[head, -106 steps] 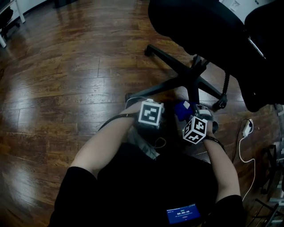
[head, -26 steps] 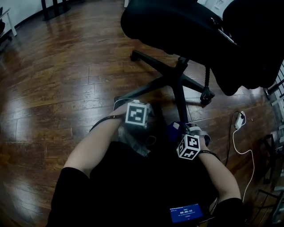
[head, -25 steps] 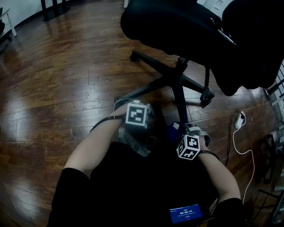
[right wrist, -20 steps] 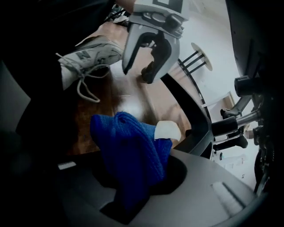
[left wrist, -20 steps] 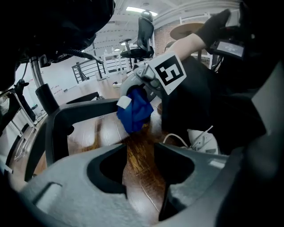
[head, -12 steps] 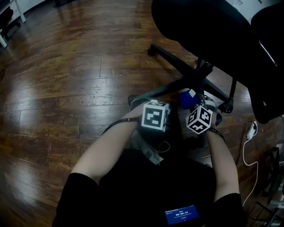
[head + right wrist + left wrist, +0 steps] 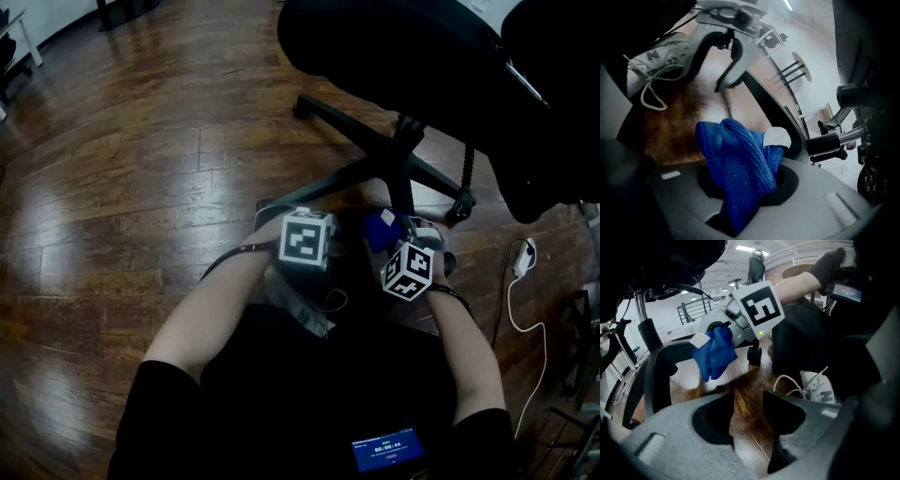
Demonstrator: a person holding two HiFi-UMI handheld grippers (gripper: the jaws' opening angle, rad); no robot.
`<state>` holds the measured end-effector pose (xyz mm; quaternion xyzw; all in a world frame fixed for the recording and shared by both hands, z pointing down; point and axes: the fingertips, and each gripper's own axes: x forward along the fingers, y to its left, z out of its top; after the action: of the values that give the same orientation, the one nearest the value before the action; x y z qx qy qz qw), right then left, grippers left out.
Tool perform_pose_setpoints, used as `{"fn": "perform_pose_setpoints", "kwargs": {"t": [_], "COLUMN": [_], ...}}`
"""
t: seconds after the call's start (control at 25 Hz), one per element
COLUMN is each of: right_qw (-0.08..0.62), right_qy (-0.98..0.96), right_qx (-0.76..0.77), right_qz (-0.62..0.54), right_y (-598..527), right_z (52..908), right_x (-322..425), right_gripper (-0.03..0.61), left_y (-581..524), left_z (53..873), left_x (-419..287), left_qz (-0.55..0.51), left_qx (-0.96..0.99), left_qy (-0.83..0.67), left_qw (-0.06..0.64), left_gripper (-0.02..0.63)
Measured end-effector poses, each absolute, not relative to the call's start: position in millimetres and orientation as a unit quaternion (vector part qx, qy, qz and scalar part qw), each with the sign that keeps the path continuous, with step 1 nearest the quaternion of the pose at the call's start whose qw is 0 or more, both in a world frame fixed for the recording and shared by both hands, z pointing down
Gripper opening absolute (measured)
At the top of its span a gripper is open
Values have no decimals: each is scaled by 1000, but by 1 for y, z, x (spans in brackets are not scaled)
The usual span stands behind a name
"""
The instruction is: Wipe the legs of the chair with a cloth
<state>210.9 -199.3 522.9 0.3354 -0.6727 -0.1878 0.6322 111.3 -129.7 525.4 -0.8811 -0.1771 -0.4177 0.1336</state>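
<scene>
Right gripper view showed the right gripper [image 7: 740,197] with its jaws clamped on a bunched blue cloth [image 7: 736,159], whose white tag [image 7: 777,137] stood up at the far side. Just beyond the cloth ran a black chair leg [image 7: 773,112]; whether cloth and leg touched could not be made out. Past the leg hung the left gripper [image 7: 717,70], and a grey laced shoe [image 7: 656,56] sat on the wooden floor [image 7: 675,126]. In the left gripper view, that gripper's jaws stood a narrow gap apart with only floor showing between them. From the head view, the cloth lay beside the leg that pointed toward the person, below the chair's central column [image 7: 405,150]. Compared with a second earlier, the right gripper and cloth sat farther along that leg toward the column, while the left gripper had kept its place and its narrow gap.
</scene>
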Motion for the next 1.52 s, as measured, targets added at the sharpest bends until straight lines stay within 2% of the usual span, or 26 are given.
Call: {"fn": "perform_pose_setpoints", "kwargs": {"t": [0.28, 0.52, 0.6, 0.72, 0.84, 0.88, 1.0, 1.16, 1.2, 1.24, 1.28, 1.32, 1.52], "right_qw": [652, 656, 650, 632, 620, 616, 601, 603, 604, 604, 603, 600, 581], "right_qy": [-696, -695, -693, -692, -688, -688, -692, -685, -684, -684, -685, -689, -706], "right_qx": [267, 267, 283, 320, 347, 350, 354, 360, 359, 358, 357, 355, 360], "right_qz": [-137, -125, -133, -141, -149, -157, -186, -192, -195, -198, -200, -199, -184], "right_y": [-104, -108, -127, -166, -186, -187, -186, -185, -185, -185, -186, -186, -186], "right_z": [550, 549, 544, 532, 523, 522, 520, 524, 525, 525, 524, 522, 516], "right_x": [216, 219, 218, 216, 215, 214, 210, 208, 208, 208, 209, 210, 224], "right_gripper": [101, 101, 101, 101, 103, 103, 104, 103, 103, 103, 104, 106, 104], "left_y": [-134, -137, -144, -158, -198, -217, -272, -293, -289, -285, -281, -280, -265], "left_z": [520, 506, 502, 497, 484, 480, 489, 545, 556, 562, 564, 564, 565], "left_x": [102, 109, 110, 108, 101, 96, 72, 47, 45, 46, 50, 54, 62], "left_qz": [-447, -425, -413, -396, -371, -363, -368, -446, -457, -462, -462, -460, -480], "left_qx": [-867, -881, -889, -901, -916, -921, -918, -883, -878, -876, -877, -877, -866], "left_qy": [-158, -139, -129, -106, -19, 21, 121, 145, 140, 135, 134, 138, 140], "left_qw": [152, 157, 148, 145, 149, 140, 84, 28, 21, 17, 16, 16, 10], "left_gripper": [187, 188, 254, 260, 285, 314, 460, 466, 462, 383, 185, 122, 115]}}
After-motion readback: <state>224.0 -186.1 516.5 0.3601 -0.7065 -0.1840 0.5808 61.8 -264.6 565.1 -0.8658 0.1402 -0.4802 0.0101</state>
